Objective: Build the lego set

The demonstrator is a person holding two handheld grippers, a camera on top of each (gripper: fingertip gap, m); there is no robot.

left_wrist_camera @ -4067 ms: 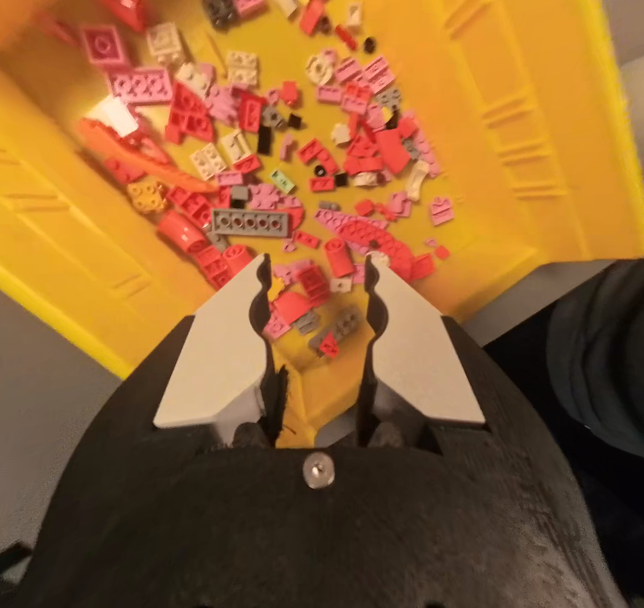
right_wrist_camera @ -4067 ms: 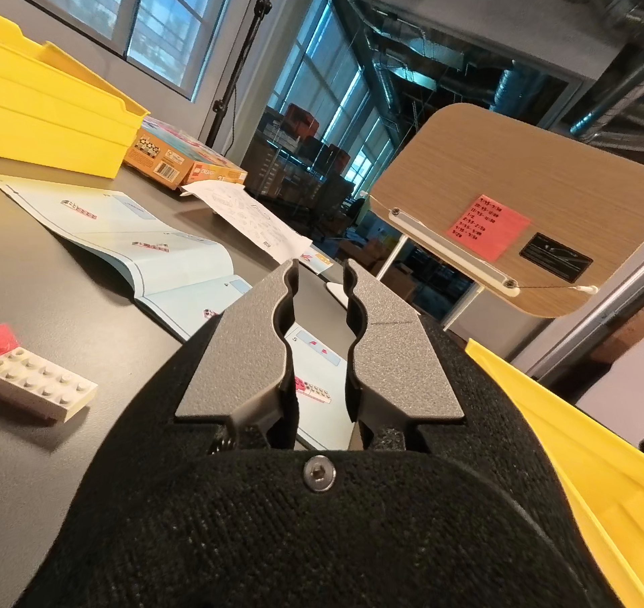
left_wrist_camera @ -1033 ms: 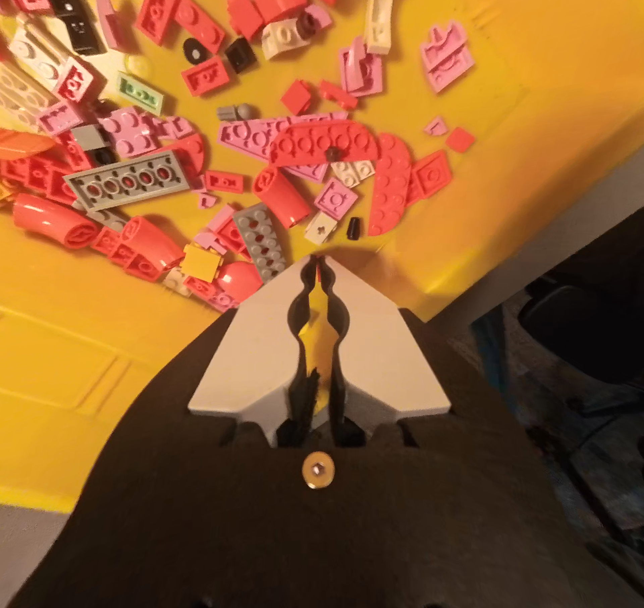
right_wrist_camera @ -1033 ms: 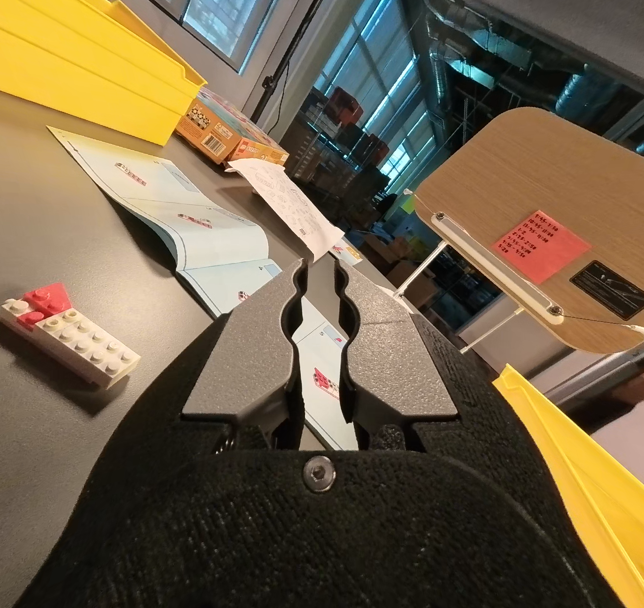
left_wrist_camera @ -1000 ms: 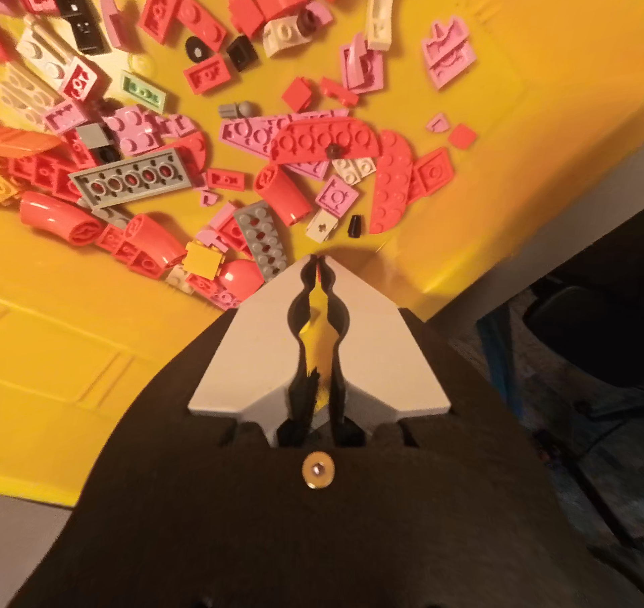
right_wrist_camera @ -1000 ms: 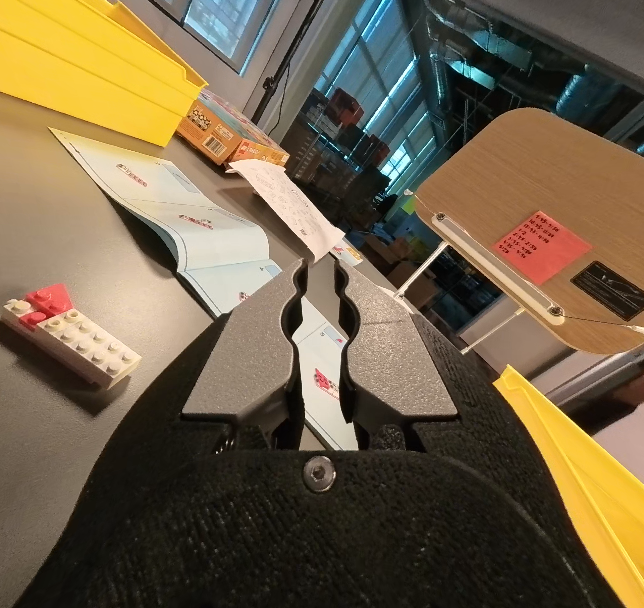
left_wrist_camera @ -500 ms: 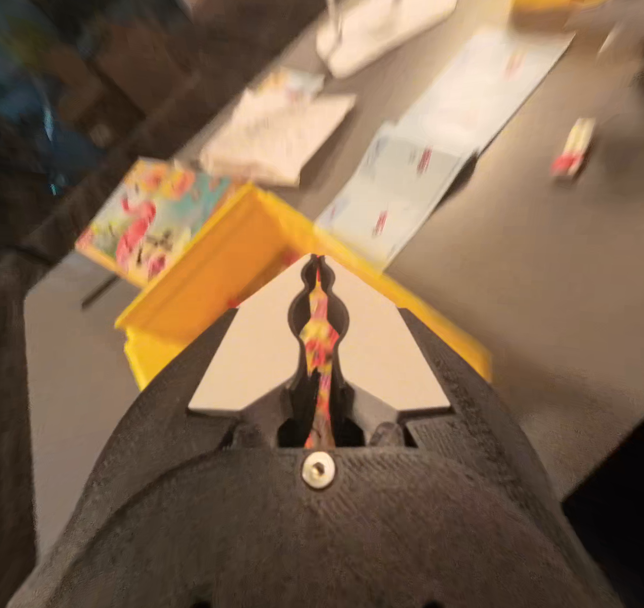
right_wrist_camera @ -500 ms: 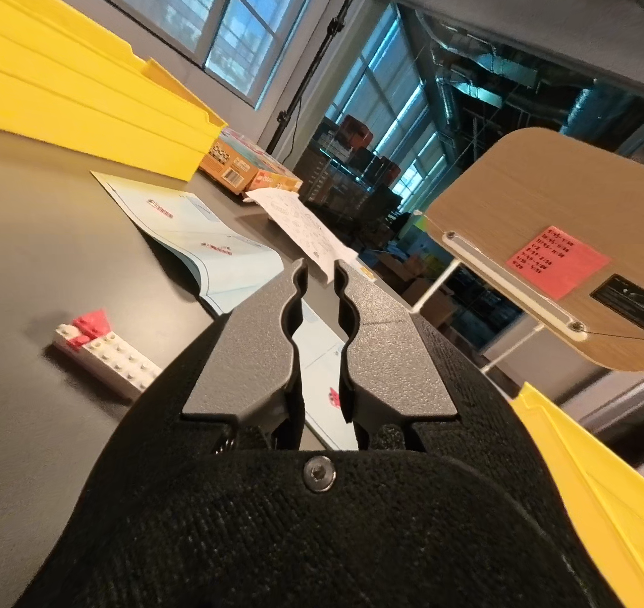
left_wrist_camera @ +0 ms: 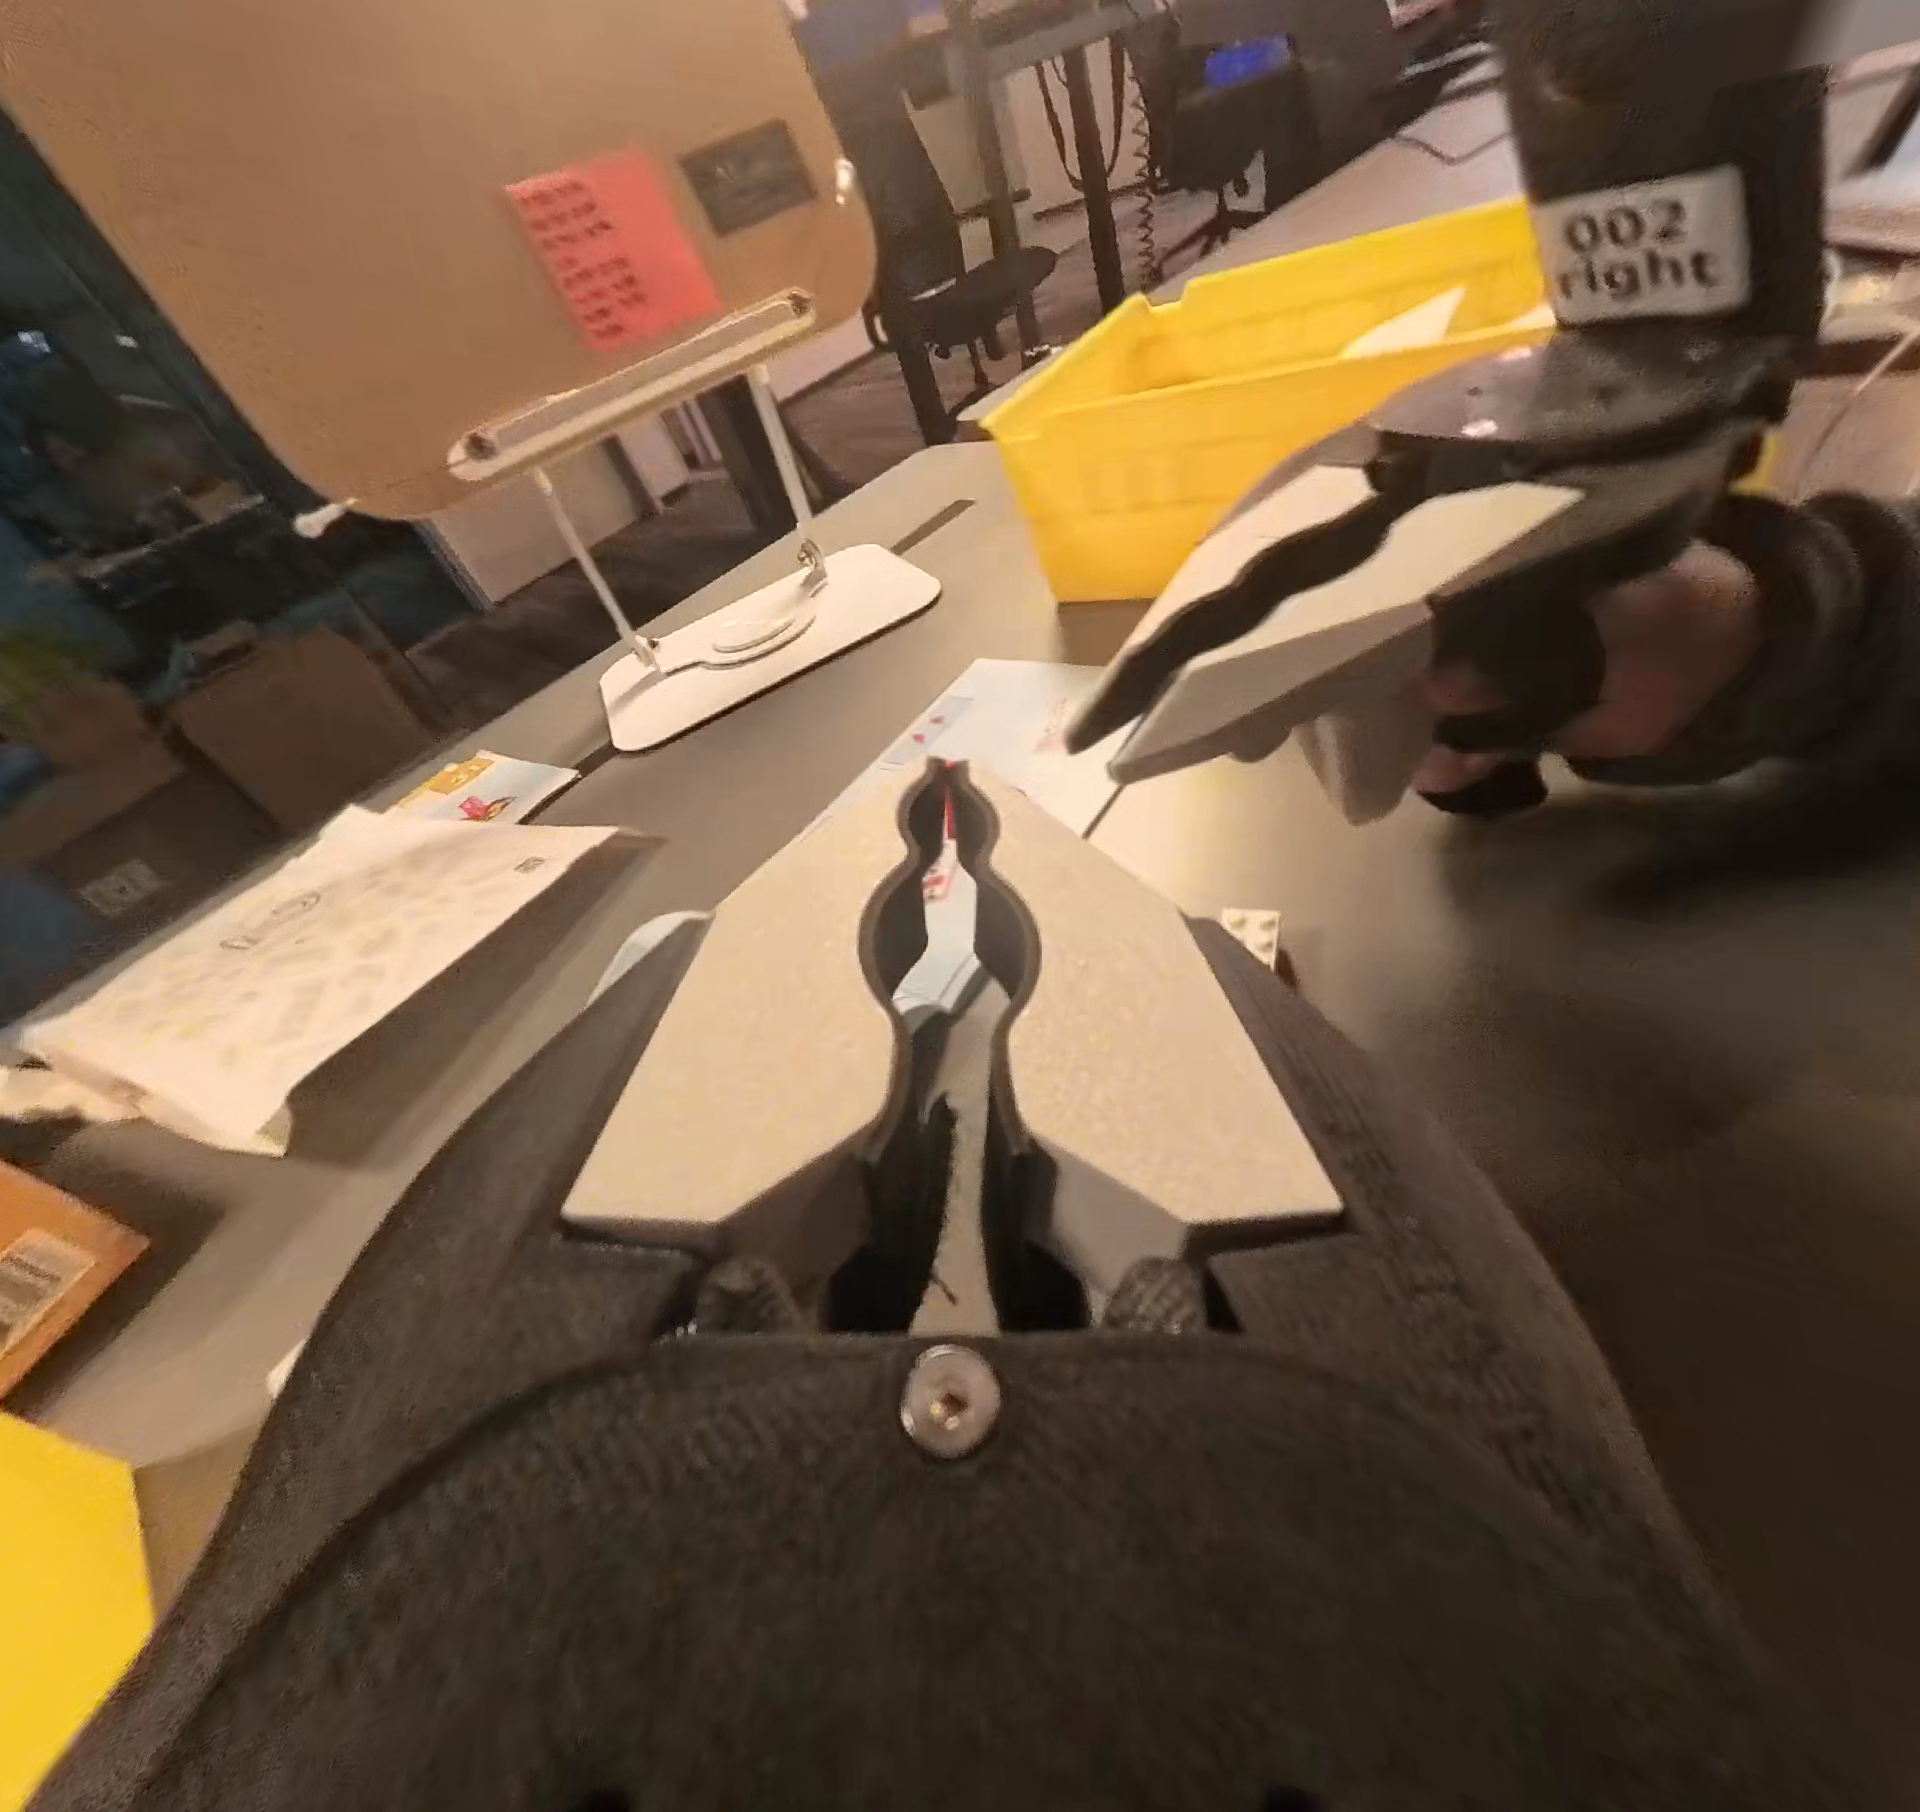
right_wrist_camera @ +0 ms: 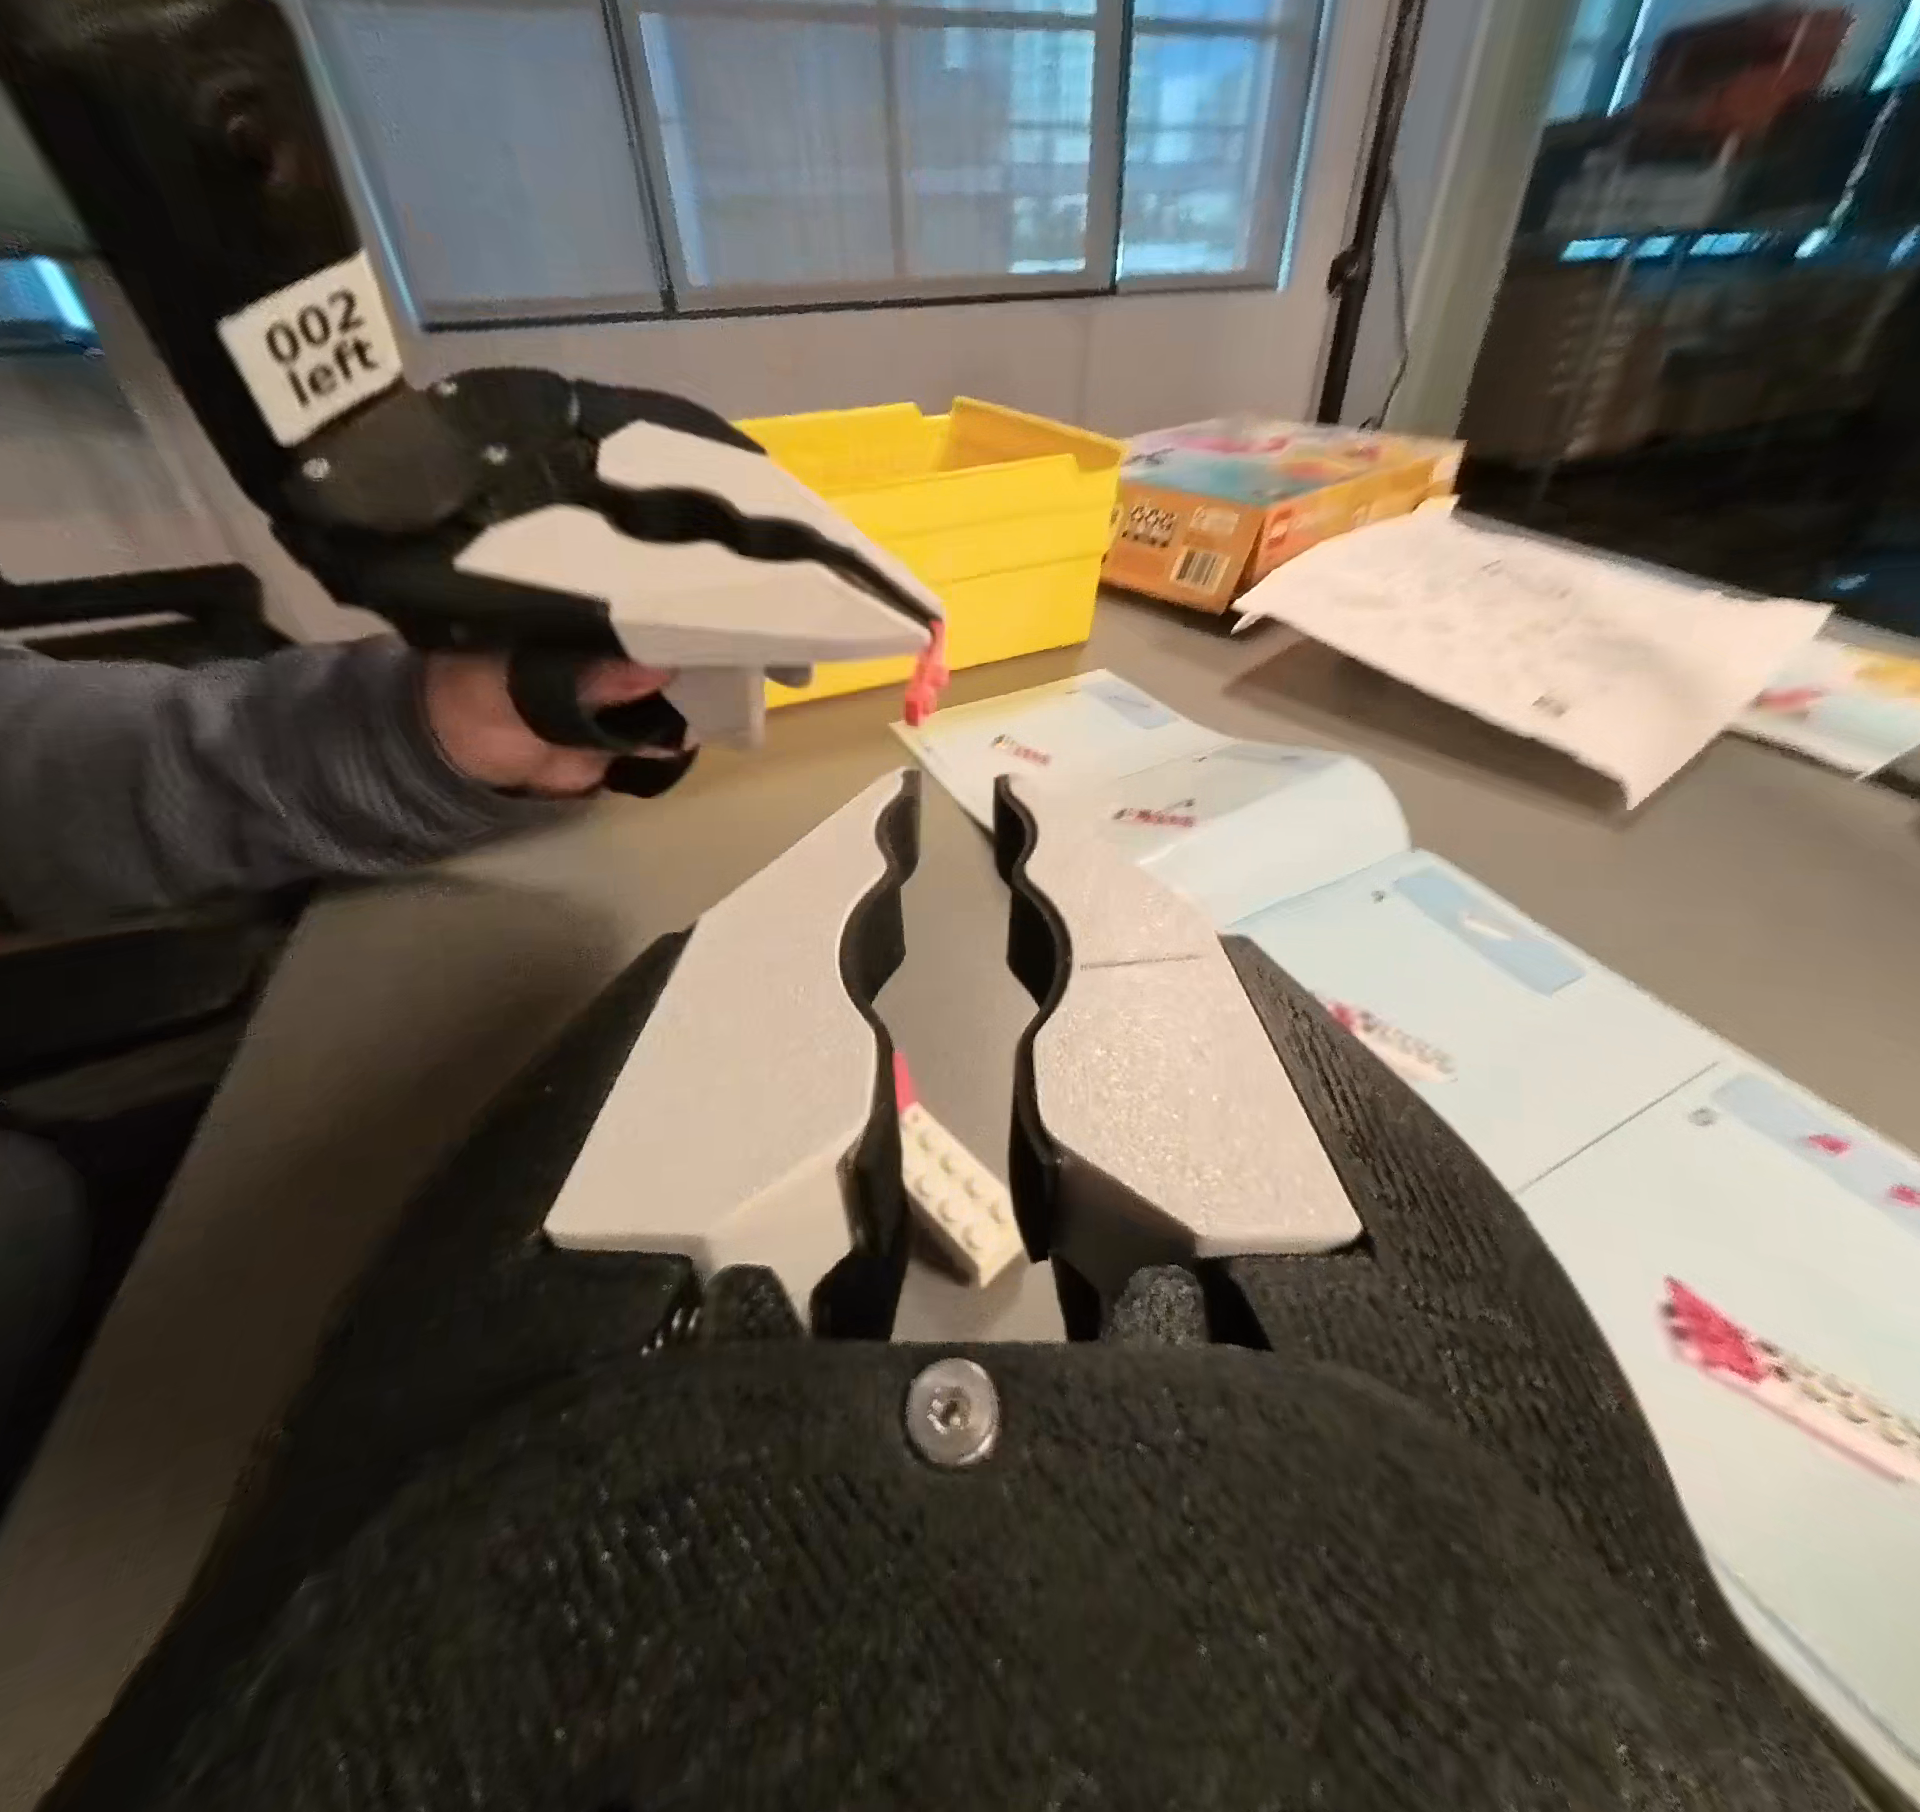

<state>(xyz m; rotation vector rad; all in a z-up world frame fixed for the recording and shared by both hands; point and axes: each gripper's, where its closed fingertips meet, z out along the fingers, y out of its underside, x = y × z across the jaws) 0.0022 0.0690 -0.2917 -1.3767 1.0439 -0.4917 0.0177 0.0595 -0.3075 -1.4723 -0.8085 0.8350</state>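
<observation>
At the far left of the right wrist view, a grey-sleeved hand [right_wrist_camera: 499, 723] holds the left gripper [right_wrist_camera: 925, 619] above the counter [right_wrist_camera: 520, 910]. Its jaws are clenched on a small red brick piece [right_wrist_camera: 923, 687], which hangs from the very tips just above the near corner of an open light-blue booklet [right_wrist_camera: 1299, 827]. In the left gripper's own view, only a thin red sliver of the piece shows between the closed tips.

Behind those tips stands a yellow bin [right_wrist_camera: 987, 536]. To its right lie an orange box [right_wrist_camera: 1278, 505] and a white printed sheet [right_wrist_camera: 1538, 619].

In the middle, the right gripper [right_wrist_camera: 951, 791] is low over the counter with its jaws released, a narrow gap between them and nothing pinched. Through that gap, near the jaw roots, a white studded plate [right_wrist_camera: 956, 1201] lies flat on the counter with a bit of red at its far end. It sits beneath the jaws and is not gripped.

The booklet's pages spread to the right along the counter.

From the left gripper's side, a wooden board on a white stand [left_wrist_camera: 364, 152] is at the left, and a second yellow bin [left_wrist_camera: 1247, 432] sits beyond the right gripper. The two grippers point toward each other, near but not touching.
</observation>
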